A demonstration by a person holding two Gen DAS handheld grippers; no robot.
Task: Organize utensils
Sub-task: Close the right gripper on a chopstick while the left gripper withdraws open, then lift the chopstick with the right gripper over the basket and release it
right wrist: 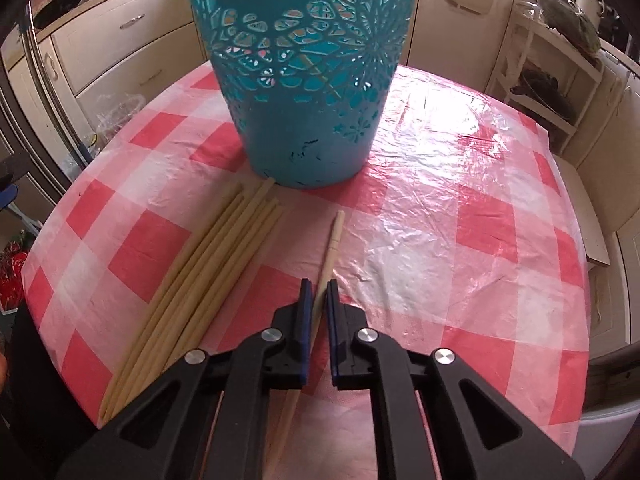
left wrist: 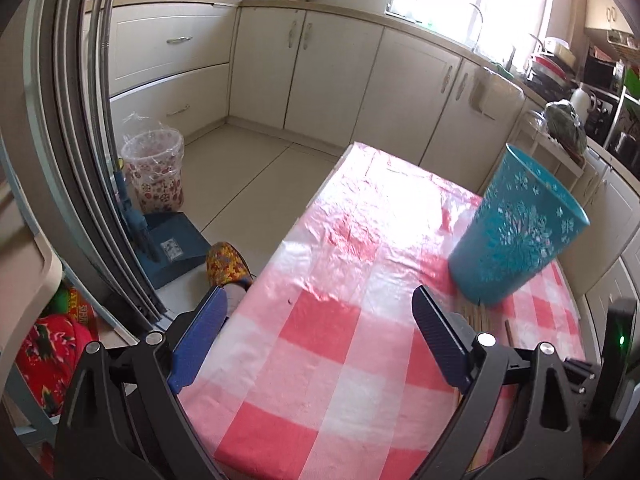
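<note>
A teal perforated holder (right wrist: 304, 80) stands on the pink checked tablecloth (right wrist: 460, 220); it also shows at the right of the left wrist view (left wrist: 516, 232). Several pale wooden chopsticks (right wrist: 208, 264) lie in a bundle in front of the holder, to the left. One single chopstick (right wrist: 331, 244) lies apart from them. My right gripper (right wrist: 318, 286) is shut on this single chopstick, low at the table. My left gripper (left wrist: 320, 312) is open and empty above the table's near left part. Chopstick ends (left wrist: 478, 314) show by its right finger.
The table's left edge (left wrist: 280, 252) drops to a tiled floor. A patterned bin (left wrist: 154, 168), a blue dustpan (left wrist: 172, 248) and a slippered foot (left wrist: 226, 266) are on the floor. Cream cabinets (left wrist: 332, 72) run behind. A white rack (right wrist: 548, 80) stands to the right.
</note>
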